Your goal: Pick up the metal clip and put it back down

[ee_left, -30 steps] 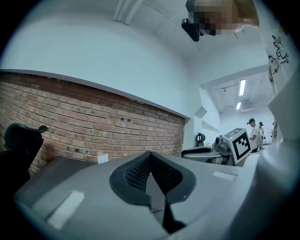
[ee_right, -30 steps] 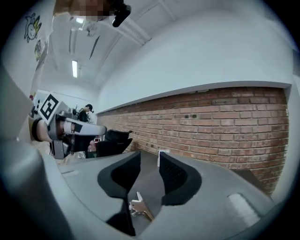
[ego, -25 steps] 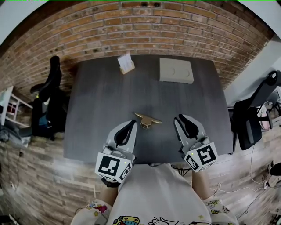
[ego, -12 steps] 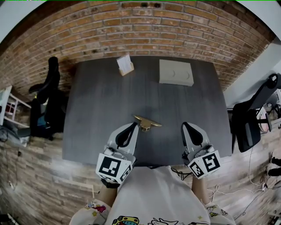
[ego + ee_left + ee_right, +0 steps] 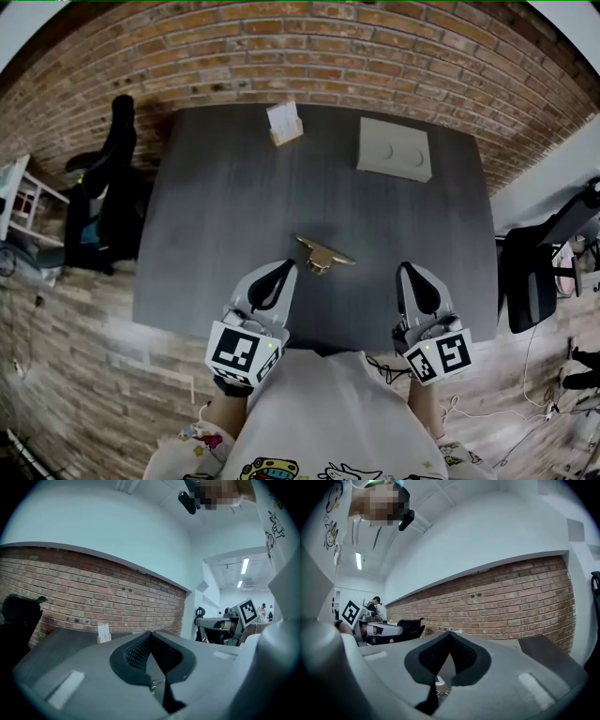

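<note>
Here, the left hand-held gripper (image 5: 285, 268) and right hand-held gripper (image 5: 407, 270) are clenched empty, the metal clip (image 5: 323, 253) untouched on the tabletop (image 5: 225, 206) between them.

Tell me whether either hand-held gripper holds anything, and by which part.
Nothing is held. The left hand-held gripper and right hand-held gripper are both shut, empty; the metal clip lies on the table.

A dark table (image 5: 216, 216) stands against a brick wall (image 5: 309, 47). Near its far edge sit a card holder (image 5: 285, 123) and a beige box (image 5: 395, 149), well apart. A black chair (image 5: 108, 206) stands left.
</note>
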A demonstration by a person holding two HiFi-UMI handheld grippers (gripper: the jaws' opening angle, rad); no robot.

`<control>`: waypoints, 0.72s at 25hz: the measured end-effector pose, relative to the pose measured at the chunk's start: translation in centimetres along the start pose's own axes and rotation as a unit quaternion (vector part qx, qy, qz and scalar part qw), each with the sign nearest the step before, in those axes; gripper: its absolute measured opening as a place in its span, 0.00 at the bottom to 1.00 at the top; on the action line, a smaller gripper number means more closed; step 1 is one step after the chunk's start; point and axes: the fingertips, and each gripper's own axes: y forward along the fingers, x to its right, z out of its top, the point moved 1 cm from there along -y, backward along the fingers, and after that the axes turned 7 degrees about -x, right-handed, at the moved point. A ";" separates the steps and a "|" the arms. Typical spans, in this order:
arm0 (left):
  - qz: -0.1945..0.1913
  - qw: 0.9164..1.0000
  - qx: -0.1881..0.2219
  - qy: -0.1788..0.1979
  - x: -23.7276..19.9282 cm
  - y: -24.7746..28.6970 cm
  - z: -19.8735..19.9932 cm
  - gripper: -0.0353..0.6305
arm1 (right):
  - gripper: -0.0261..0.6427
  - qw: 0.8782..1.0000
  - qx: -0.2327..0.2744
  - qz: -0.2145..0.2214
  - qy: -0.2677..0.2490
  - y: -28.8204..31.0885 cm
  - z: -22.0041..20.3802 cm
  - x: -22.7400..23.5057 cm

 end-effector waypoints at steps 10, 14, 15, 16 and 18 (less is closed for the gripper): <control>0.006 1.000 -0.003 -0.006 -0.3 -0.2 -0.2 0.06 | 0.04 1.000 -0.008 0.011 0.001 0.8 -0.1 -0.3; 0.010 1.000 -0.003 -0.007 -0.4 -0.4 -0.3 0.06 | 0.04 1.000 -0.011 0.016 0.003 0.9 -0.2 -0.6; 0.010 1.000 -0.003 -0.008 -0.4 -0.4 -0.3 0.06 | 0.04 1.000 -0.011 0.017 0.003 0.9 -0.2 -0.7; 0.010 1.000 -0.002 -0.008 -0.4 -0.4 -0.4 0.06 | 0.04 1.000 -0.011 0.019 0.002 0.9 -0.2 -0.8; 0.009 1.000 0.000 -0.009 -0.4 -0.4 -0.6 0.06 | 0.04 1.000 -0.013 0.020 0.000 1.0 -0.3 -0.9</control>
